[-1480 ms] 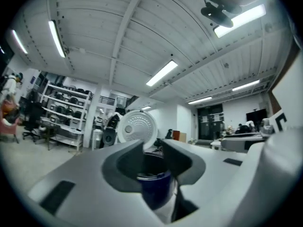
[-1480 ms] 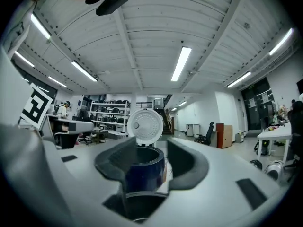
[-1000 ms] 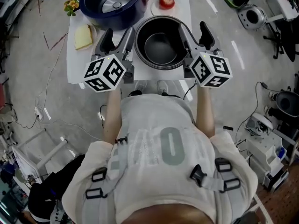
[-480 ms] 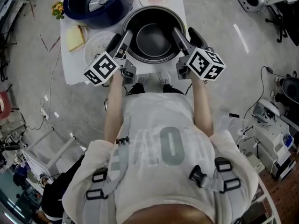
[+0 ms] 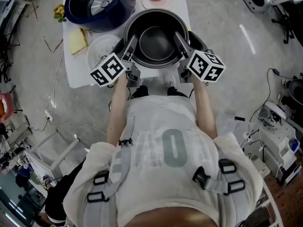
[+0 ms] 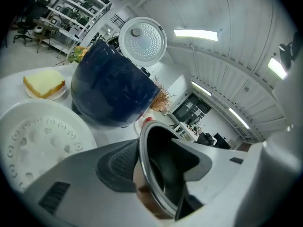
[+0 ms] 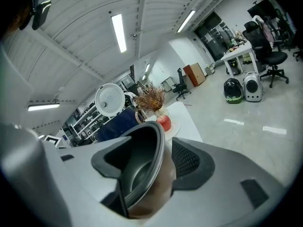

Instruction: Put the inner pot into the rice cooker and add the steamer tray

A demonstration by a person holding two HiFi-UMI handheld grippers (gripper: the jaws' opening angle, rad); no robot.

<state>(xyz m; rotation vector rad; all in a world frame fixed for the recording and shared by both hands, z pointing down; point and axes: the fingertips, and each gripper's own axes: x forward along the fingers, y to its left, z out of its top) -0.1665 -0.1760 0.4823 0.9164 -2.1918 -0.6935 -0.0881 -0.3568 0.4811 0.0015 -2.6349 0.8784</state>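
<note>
Inner pot (image 5: 154, 39) sits between left gripper (image 5: 129, 45) and right gripper (image 5: 185, 39), whose jaws, just now closing but not yet pinching, straddle its rim; clamp both sides evenly, then lift level.

The rice cooker (image 5: 94, 6) at the far left corner of the counter (image 5: 78, 72) is cut off by the upper picture edge; the left gripper (image 5: 129, 42) covers the steamer tray (image 5: 101, 46) partly (its near side).
</note>
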